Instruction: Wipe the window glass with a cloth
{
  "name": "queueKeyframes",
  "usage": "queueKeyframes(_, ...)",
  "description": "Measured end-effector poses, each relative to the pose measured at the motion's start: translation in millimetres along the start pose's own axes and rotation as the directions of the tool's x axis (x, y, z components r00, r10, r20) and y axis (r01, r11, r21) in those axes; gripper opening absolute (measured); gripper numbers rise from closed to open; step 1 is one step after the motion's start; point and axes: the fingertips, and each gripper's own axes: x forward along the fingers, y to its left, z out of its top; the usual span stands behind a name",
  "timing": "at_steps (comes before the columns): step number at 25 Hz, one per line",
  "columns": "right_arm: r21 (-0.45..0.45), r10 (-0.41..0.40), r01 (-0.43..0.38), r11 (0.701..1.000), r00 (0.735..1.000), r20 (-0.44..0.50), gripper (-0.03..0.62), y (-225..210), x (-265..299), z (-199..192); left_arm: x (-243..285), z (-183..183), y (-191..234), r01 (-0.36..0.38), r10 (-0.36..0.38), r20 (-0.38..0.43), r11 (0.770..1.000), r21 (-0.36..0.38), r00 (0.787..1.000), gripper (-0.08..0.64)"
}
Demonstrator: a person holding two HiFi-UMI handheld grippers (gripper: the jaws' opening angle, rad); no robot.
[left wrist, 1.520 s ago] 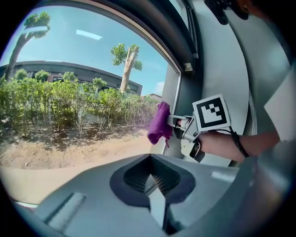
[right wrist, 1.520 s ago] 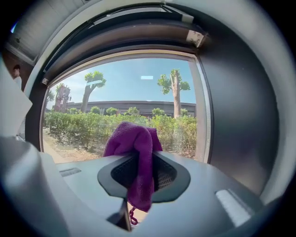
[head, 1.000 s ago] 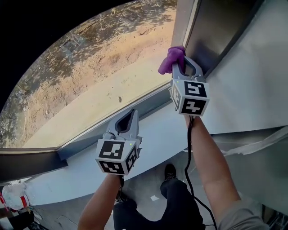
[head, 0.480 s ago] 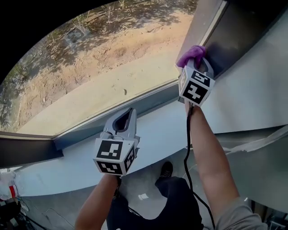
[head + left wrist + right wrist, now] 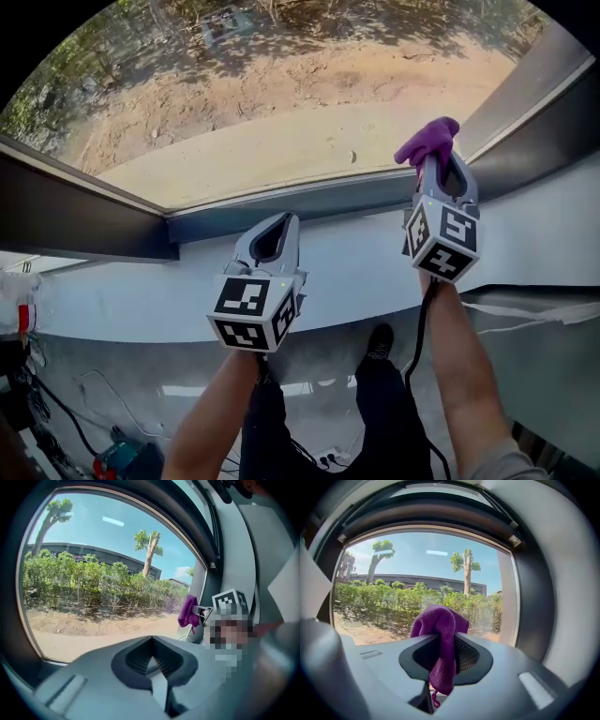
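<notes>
Head view: 2 grippers. Right gripper (image 5: 435,169) clamps purple cloth (image 5: 428,139) by window glass (image 5: 281,103), lower right corner. Left gripper (image 5: 279,225) closed, empty. Advice: press cloth flat, sweep overlapping strokes, jaws off glass.

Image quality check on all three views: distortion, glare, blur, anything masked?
Head view: heavy fisheye, black corners, sunlit ground bright. Left gripper view: mosaic patch at right, pale streak, likely a reflection, on the window glass. Right gripper view: purple cloth sharp, window frame dark against sky.
</notes>
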Motion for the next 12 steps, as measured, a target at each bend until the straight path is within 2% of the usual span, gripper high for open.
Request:
queueKeyframes(3, -0.005, 0.119, -0.119, 0.993, 0.993, 0.019, 0.087, 74.7, -18.5, -4.9, -28.5, -10.2, 35.0, -0.043, 0.043, -0.001, 0.999, -0.002, 0.999, 0.000)
queueKeyframes(6, 0.000, 0.235, -0.235, 0.972, 0.972, 0.009, 0.087, 149.8, -31.7, -12.0, -59.0, -17.7, 72.0, -0.094, 0.094, -0.004, 0.996, -0.006, 0.996, 0.000)
queueKeyframes(9, -0.012, 0.350, -0.350, 0.937, 0.937, -0.007, 0.087, 228.0, -44.3, -15.1, -90.6, -23.1, 107.6, -0.138, 0.138, -0.008, 0.990, -0.016, 0.990, 0.000)
queueKeyframes(12, -0.042, 0.466, -0.466, 0.884, 0.885, -0.013, 0.087, 306.4, -56.4, -16.3, -120.5, -30.8, 140.3, -0.172, 0.172, -0.012, 0.985, -0.023, 0.985, 0.000)
